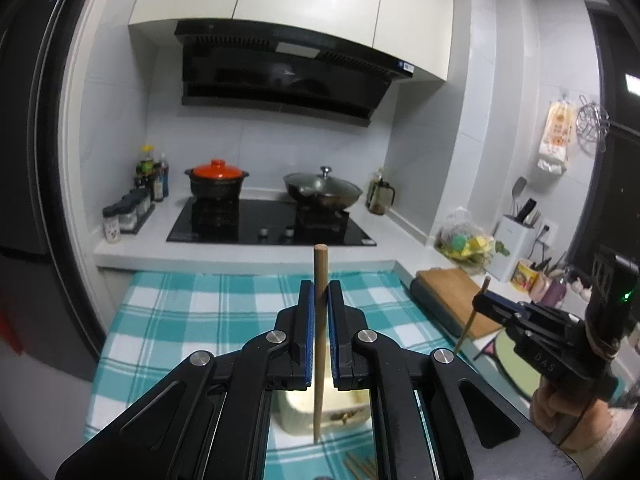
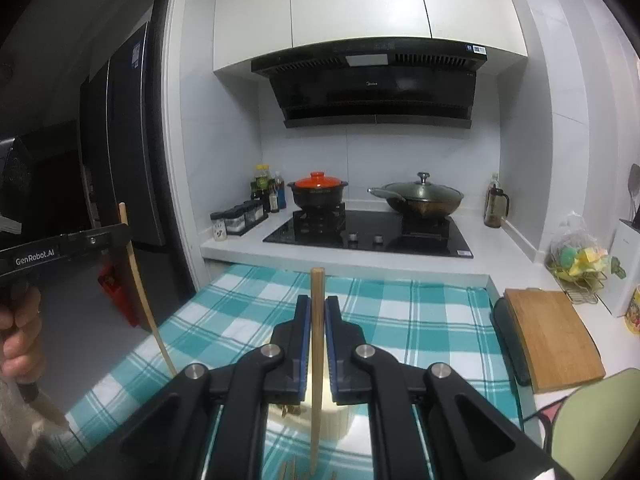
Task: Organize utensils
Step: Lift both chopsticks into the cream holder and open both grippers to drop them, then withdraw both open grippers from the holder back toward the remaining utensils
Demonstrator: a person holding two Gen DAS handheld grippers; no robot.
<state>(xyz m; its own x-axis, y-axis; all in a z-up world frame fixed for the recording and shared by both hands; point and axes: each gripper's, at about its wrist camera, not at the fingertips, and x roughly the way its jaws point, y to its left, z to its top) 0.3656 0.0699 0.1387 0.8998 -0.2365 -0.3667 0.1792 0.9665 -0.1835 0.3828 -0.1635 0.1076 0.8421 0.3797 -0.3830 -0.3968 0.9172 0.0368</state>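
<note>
Left gripper (image 1: 319, 300): clamped on upright chopstick (image 1: 320, 320).
Right gripper (image 2: 317, 312): clamped on second chopstick (image 2: 317, 340).
Risk: thin sticks pivoting or slipping, missing holder (image 1: 348, 404) below.

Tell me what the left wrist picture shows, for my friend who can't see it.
The left gripper is shut on a wooden chopstick, held upright over a blue checked cloth. On the right, the right gripper holds another chopstick. Behind is a stove with an orange-lidded pot and a covered wok.
</note>
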